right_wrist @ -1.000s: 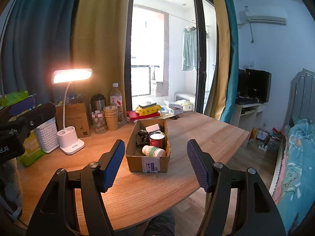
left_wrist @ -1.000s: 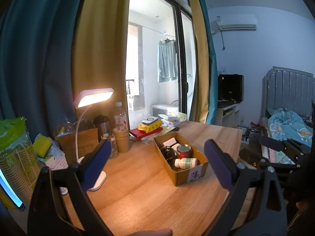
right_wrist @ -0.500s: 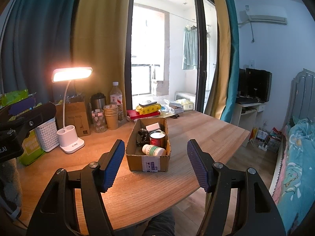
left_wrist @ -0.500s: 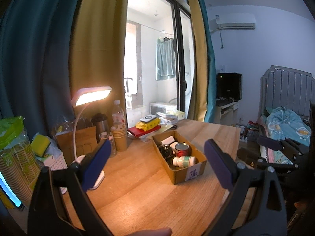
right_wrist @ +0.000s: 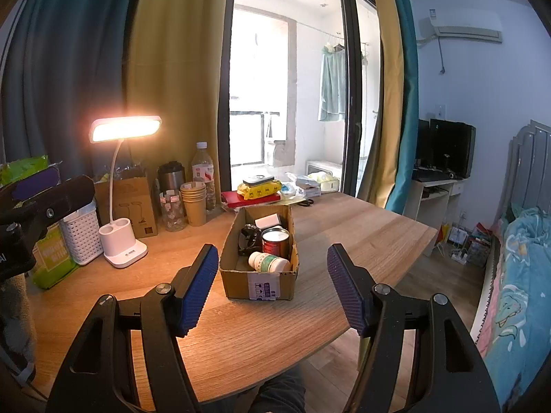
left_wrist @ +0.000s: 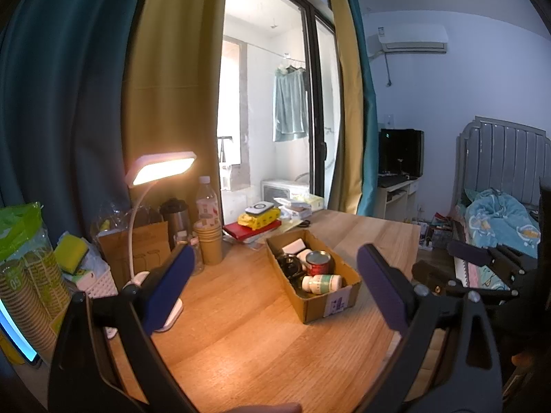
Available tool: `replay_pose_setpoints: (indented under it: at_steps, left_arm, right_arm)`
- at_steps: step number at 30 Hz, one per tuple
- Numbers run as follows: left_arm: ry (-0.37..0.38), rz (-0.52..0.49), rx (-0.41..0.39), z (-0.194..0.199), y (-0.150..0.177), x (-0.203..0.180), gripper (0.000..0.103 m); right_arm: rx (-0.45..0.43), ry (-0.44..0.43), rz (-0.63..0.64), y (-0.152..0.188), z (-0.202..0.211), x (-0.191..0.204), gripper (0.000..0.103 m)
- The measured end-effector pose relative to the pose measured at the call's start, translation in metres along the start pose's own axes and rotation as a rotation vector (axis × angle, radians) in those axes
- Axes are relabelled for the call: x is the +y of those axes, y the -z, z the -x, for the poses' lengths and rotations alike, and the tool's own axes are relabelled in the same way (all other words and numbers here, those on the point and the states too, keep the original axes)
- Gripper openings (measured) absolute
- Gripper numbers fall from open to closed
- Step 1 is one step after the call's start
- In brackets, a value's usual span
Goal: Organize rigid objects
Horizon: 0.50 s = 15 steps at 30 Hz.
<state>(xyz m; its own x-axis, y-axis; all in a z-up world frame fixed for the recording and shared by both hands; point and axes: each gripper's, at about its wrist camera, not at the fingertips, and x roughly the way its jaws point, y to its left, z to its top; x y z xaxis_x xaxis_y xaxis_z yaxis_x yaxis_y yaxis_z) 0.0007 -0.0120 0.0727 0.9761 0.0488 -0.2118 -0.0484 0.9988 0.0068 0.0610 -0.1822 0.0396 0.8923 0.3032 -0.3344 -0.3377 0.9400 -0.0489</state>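
Observation:
A brown cardboard box (left_wrist: 339, 301) (right_wrist: 258, 282) stands on the wooden table (left_wrist: 241, 344) (right_wrist: 258, 337). Inside it are a red can (left_wrist: 318, 262) (right_wrist: 275, 239), a white bottle with a green label lying on its side (left_wrist: 322, 282) (right_wrist: 268, 262), a black item (left_wrist: 289, 268) (right_wrist: 249, 237) and a white block (left_wrist: 292, 246) (right_wrist: 268, 221). My left gripper (left_wrist: 272, 285) is open and empty, above the table, short of the box. My right gripper (right_wrist: 272, 285) is open and empty, just in front of the box.
A lit white desk lamp (right_wrist: 124, 244) (left_wrist: 162, 168), a white basket (right_wrist: 82, 234), a stack of paper cups (right_wrist: 194, 203) (left_wrist: 208, 241), a water bottle (right_wrist: 204, 172), a thermos (right_wrist: 171, 175) and a red book with yellow items (right_wrist: 255, 194) line the table's back. A bed (right_wrist: 516, 275) stands at the right.
Both grippers have stayed open and hardly moved. The left view has drifted slightly. Nothing was picked up or put down.

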Motion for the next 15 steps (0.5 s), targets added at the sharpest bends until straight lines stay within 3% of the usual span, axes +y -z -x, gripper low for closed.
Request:
replay_pose_setpoints:
  at_steps: [15]
  left_arm:
    - [0.005,-0.006,0.000,0.0015,-0.0012,-0.0016,0.096]
  right_arm:
    - [0.002,0.000,0.001,-0.0003,0.0000,0.0003,0.069]
